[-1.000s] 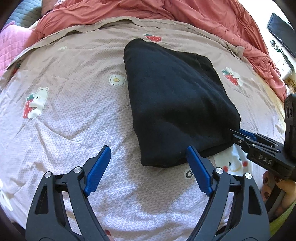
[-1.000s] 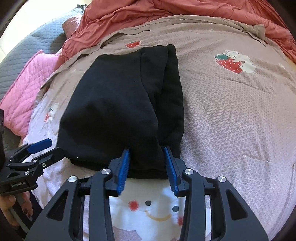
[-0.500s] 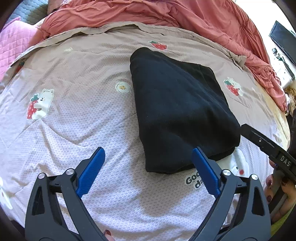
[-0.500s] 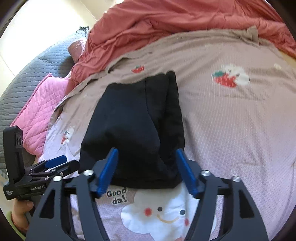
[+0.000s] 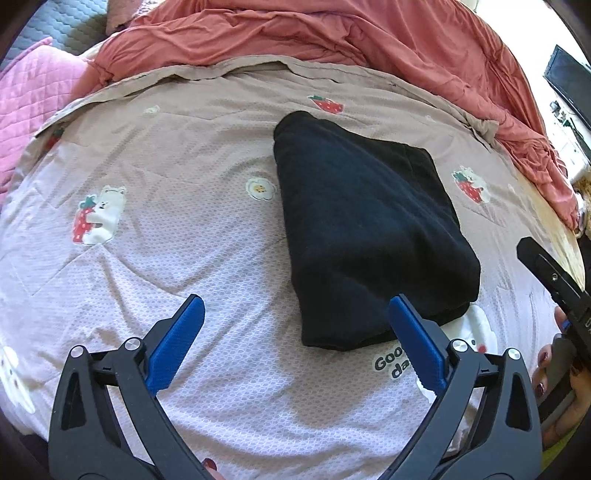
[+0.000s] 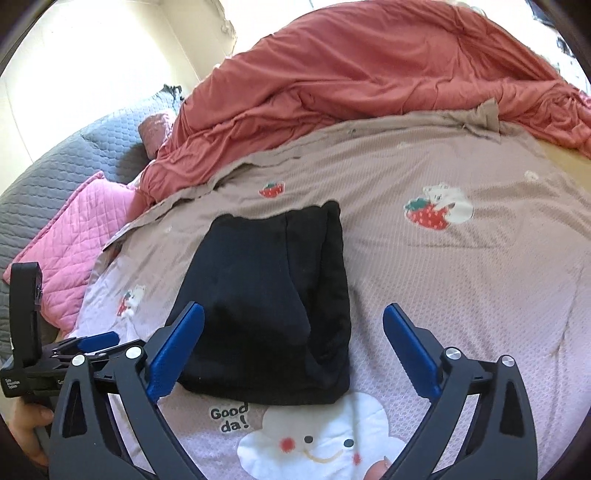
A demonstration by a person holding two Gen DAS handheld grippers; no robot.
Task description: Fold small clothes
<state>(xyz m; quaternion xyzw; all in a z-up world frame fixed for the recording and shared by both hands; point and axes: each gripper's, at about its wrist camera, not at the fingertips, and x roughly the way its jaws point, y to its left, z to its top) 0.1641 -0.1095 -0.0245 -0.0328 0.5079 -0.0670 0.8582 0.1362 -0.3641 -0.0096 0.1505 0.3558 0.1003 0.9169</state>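
A black garment [image 5: 365, 229] lies folded into a compact block on the pale printed bedspread [image 5: 155, 229]; it also shows in the right wrist view [image 6: 273, 295]. My left gripper [image 5: 293, 339] is open and empty, just in front of the garment's near left edge. My right gripper [image 6: 293, 347] is open and empty, hovering over the garment's near edge without touching it. The right gripper's body shows at the right edge of the left wrist view [image 5: 554, 288]; the left gripper's body shows at the left of the right wrist view [image 6: 74, 354].
A rumpled red duvet [image 5: 332, 33] is heaped along the far side of the bed. A pink quilted pillow [image 6: 74, 240] and a grey quilted cover [image 6: 55, 166] lie at the left. A dark screen [image 5: 569, 85] stands at the far right.
My right gripper let go of the garment's near edge, opened wide and drew back and up. My left gripper also drew back a little. The garment stays folded in place.
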